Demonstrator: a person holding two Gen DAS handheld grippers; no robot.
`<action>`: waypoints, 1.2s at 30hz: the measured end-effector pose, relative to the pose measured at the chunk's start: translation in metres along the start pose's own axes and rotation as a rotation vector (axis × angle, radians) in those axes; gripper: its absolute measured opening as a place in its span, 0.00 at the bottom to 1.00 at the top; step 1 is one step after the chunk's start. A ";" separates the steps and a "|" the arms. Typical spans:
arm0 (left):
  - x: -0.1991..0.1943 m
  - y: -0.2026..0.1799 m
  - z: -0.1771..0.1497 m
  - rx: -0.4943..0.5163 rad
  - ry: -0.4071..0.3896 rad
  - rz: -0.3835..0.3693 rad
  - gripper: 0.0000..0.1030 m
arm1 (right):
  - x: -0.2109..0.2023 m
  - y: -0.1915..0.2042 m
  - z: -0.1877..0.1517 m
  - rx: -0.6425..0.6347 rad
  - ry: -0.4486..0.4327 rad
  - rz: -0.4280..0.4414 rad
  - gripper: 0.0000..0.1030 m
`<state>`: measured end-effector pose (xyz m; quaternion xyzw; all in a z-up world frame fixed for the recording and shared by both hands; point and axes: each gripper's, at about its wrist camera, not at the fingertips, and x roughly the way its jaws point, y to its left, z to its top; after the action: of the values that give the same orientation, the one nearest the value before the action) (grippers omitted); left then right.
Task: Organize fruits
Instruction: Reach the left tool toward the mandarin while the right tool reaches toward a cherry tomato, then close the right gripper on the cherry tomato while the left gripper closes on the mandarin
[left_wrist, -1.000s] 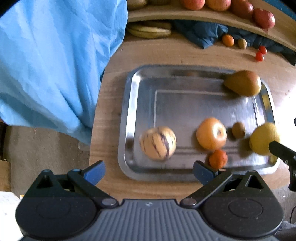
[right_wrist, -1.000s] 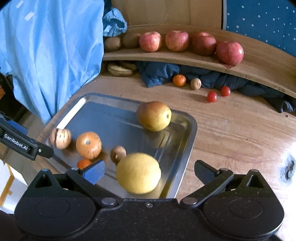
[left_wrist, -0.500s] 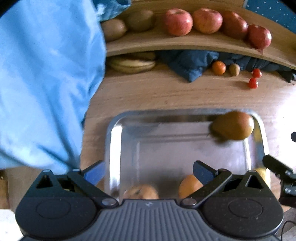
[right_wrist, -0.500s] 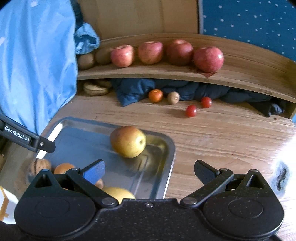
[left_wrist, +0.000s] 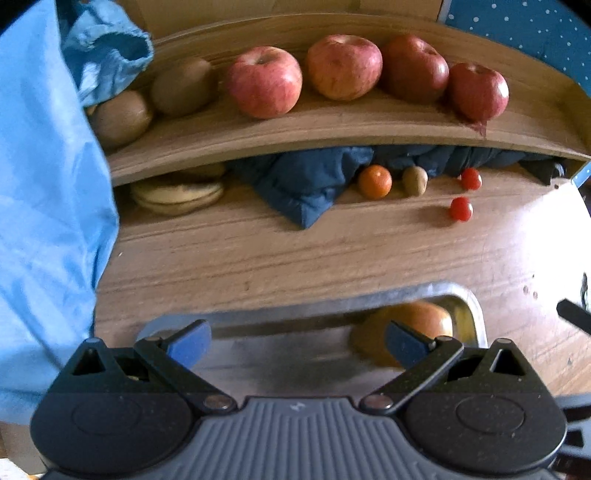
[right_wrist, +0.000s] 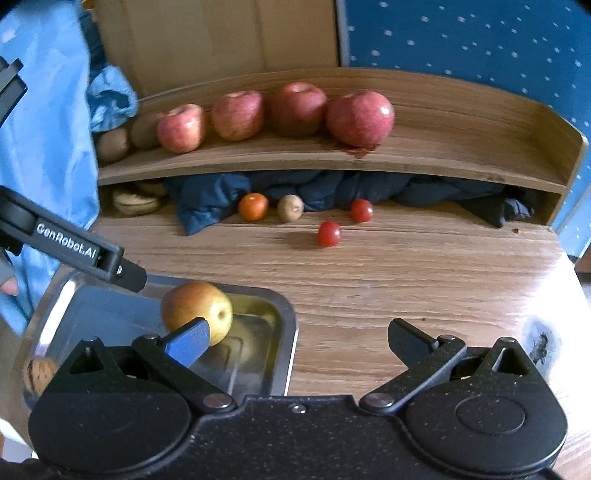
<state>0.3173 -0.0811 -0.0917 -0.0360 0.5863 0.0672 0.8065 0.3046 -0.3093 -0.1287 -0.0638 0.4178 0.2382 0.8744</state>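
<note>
Both tongs stand wide apart and hold nothing: the left gripper (left_wrist: 297, 341) hangs over the near part of the metal tray (left_wrist: 469, 299), and the right gripper (right_wrist: 297, 341) hangs over the tray's right-hand rim (right_wrist: 290, 332) and the bare wooden table (right_wrist: 406, 273) beside it. Inside the tray's far right corner lies a yellow-red pear (right_wrist: 197, 312), partly hidden behind the right gripper's blue-tipped finger (right_wrist: 188, 345); in the left wrist view the same pear (left_wrist: 424, 317) sits behind that gripper's right finger. A striped, pale fruit (right_wrist: 37, 373) peeks from the tray's left edge, mostly covered. The left gripper's arm, marked GenRobot.AI (right_wrist: 70, 249), crosses above the tray's far left corner. Beyond the tray, on the table, rest a small orange (right_wrist: 253, 206), a little kiwi (right_wrist: 290, 208) and two cherry tomatoes (right_wrist: 328, 233), all well apart from the tray and close to a crumpled dark blue cloth (right_wrist: 207, 199) stuffed under the curved wooden shelf (right_wrist: 443, 155). Browned bananas (left_wrist: 177, 192) lie under the shelf's left end. On the shelf stand four red apples (left_wrist: 264, 81) in a row, with two larger kiwis (left_wrist: 181, 85) to their left. Light blue fabric (left_wrist: 48, 206) hangs along the left side.
</note>
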 end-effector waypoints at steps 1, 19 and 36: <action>0.003 -0.001 0.004 -0.004 0.000 -0.005 0.99 | 0.001 -0.001 -0.001 0.010 0.001 -0.007 0.99; 0.051 -0.029 0.057 0.038 -0.046 -0.110 0.99 | 0.022 -0.008 0.004 0.004 -0.005 -0.096 0.99; 0.070 -0.048 0.075 0.182 -0.126 -0.201 0.97 | 0.060 -0.016 0.032 -0.177 -0.042 -0.154 0.98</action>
<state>0.4162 -0.1133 -0.1359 -0.0171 0.5315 -0.0652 0.8444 0.3669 -0.2919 -0.1547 -0.1676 0.3706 0.2073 0.8897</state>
